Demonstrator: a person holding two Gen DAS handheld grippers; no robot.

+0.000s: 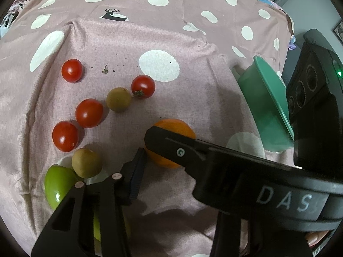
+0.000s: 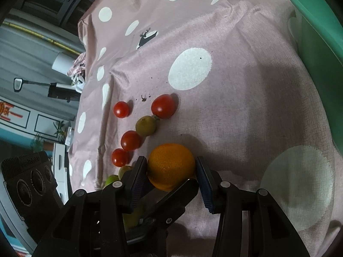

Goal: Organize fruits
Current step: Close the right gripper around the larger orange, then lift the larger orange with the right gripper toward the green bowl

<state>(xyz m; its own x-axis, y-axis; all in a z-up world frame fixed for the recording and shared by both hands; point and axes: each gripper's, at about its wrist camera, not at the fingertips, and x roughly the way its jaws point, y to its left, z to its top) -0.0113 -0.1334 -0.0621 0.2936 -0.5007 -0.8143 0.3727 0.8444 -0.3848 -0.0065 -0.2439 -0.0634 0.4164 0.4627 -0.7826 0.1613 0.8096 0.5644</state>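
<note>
An orange [image 2: 171, 166] lies on the pink dotted cloth between the blue-padded fingers of my right gripper [image 2: 171, 172], which is shut on it. In the left wrist view the orange [image 1: 174, 128] is partly hidden by a right finger [image 1: 169, 147]. Only one left finger [image 1: 137, 175] shows, so the left gripper's state is unclear. Several red cherry tomatoes [image 1: 89, 112] [image 2: 163, 106], two brownish-green round fruits [image 1: 119, 99] [image 1: 86, 162] and a green fruit [image 1: 59, 185] lie left of the orange.
A green plastic bowl [image 1: 270, 107] sits at the right of the cloth, and it also shows in the right wrist view [image 2: 317, 21]. The cloth's edge drops off at the left in the right wrist view, with room furniture beyond.
</note>
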